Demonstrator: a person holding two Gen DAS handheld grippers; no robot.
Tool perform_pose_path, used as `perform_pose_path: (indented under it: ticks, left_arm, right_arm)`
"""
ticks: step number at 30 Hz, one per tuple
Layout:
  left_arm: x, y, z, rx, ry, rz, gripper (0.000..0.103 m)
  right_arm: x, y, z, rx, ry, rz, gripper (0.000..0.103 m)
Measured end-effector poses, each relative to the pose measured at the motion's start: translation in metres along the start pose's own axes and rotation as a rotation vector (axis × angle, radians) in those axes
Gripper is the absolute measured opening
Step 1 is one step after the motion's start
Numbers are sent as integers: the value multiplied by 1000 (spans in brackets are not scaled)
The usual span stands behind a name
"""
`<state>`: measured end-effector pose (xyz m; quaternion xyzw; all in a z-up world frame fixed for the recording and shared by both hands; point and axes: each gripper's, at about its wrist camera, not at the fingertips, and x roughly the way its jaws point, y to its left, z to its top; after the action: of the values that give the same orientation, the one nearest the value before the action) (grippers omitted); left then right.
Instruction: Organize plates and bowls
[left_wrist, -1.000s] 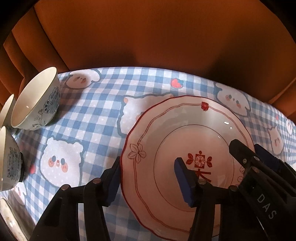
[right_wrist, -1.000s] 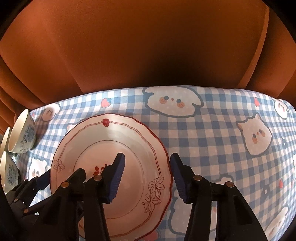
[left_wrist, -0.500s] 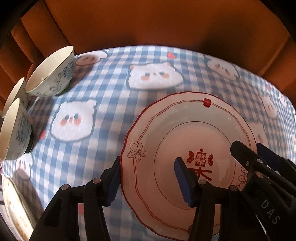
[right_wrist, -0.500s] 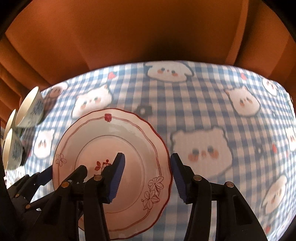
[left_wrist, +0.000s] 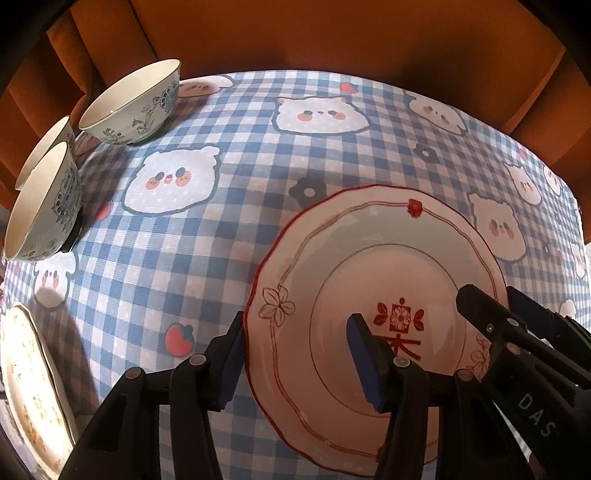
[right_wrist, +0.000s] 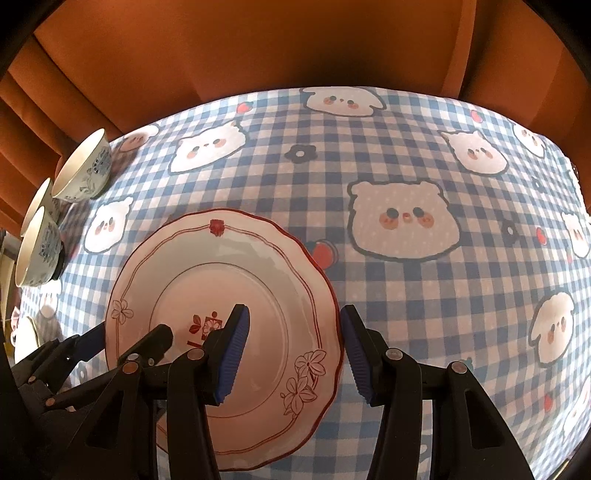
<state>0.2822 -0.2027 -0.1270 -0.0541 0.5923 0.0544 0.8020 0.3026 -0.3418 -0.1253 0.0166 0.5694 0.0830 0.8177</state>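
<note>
Above the middle of the checked surface (left_wrist: 240, 229), well apart from the crockery at the left edge, lies the plate (left_wrist: 373, 258), taken between two grippers on opposite sides. The left gripper (left_wrist: 299, 362) straddles one side of the rim, the right gripper (right_wrist: 295, 350) the other. In each, one blue pad lies outside the scalloped edge and the other over the sloping inner wall, so both sets of fingers are clamped across the rim. The left set is closing on it at this moment. Whether the plate's foot clears the cloth cannot be read from these views.

Handling, as judged: glazed ceramic, rigid and moderately heavy, brittle if knocked and smooth enough to slide between pads. The flared rim is the only part that offers purchase. A hold at two opposed points keeps the plate level, whereas a single hold would let it swing down. Contact with other ware should be made gently, flat face to flat face.

Appearance: a round, shallow-welled plate, pale cream, with a wavy dark-red edge. A thin red double line circles the rim, interrupted by outlined blossoms and a small red flower. A red floral emblem with a character beneath sits in the well.

Three blue-patterned bowls (left_wrist: 129, 107) stand grouped at the far left. A second, speckled plate (left_wrist: 29, 387) shows at the near left edge.
</note>
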Motion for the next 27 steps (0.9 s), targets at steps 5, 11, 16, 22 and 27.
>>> perform_pose_path:
  ticks: [5,11,16,22,27]
  left_arm:
    - [3,-3,0,7,-12,20,53]
    - [2,-6,0,35,-15,43,53]
    - [-8,-3,-4,51,-29,55,53]
    - [-33,7,-10,60,-57,41,53]
    - [-52,22,-16,64,-89,30,53]
  right_arm:
    - [10,2,3,-38,-4,-38,44]
    - [13,3,1,-34,9,-67,44]
    - [5,4,-6,-22,13,-70,44]
    - [-16,13,-12,-25,-10,-70,44]
    - [-35,27,-18,-24,-34,-72,44]
